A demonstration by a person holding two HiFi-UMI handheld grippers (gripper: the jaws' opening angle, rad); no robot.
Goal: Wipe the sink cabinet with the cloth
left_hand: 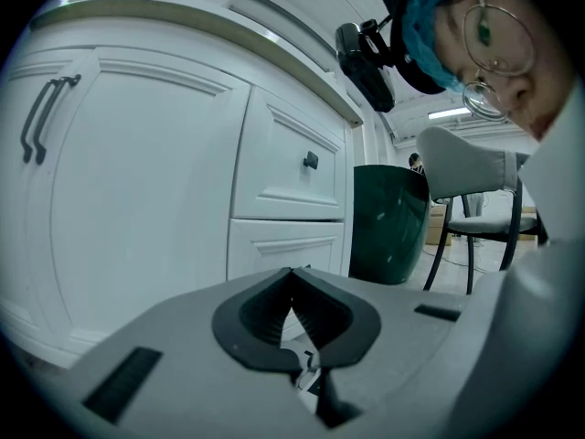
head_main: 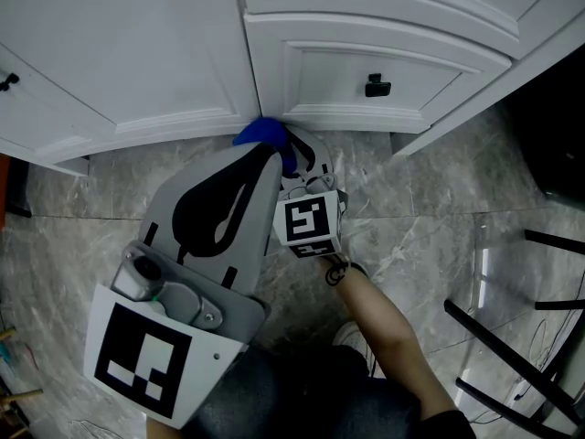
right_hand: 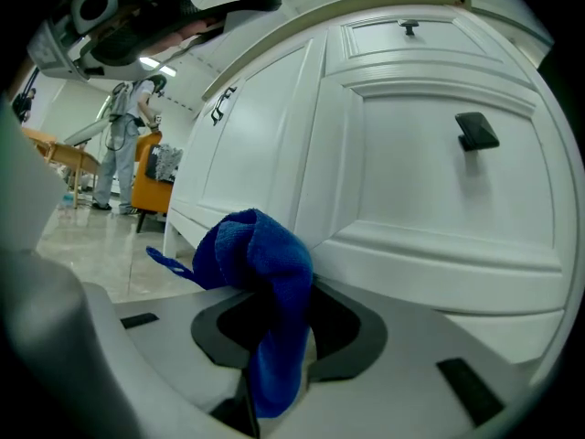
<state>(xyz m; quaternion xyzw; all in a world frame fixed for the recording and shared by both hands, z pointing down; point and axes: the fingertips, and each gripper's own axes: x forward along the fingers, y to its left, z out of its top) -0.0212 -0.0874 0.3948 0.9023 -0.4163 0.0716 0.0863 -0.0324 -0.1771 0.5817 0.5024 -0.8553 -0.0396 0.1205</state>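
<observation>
The blue cloth [head_main: 263,133] is bunched against the bottom rail of the white sink cabinet [head_main: 137,53], where the door meets the drawer front. My right gripper [head_main: 294,156] is shut on it. In the right gripper view the cloth [right_hand: 260,273] hangs out of the closed jaws, right in front of the drawer's lower edge [right_hand: 439,245]. My left gripper [head_main: 265,158] lies just left of it, tip close to the cloth, partly covering the right one. Its jaws [left_hand: 294,282] are shut with nothing in them.
The drawer has a black knob [head_main: 377,86]; the door carries dark bar handles [left_hand: 41,117]. A dark green bin [left_hand: 388,222] and a chair [left_hand: 466,176] stand to the right. Black chair legs [head_main: 512,355] cross the marble floor [head_main: 439,208]. A person [right_hand: 123,144] stands far off.
</observation>
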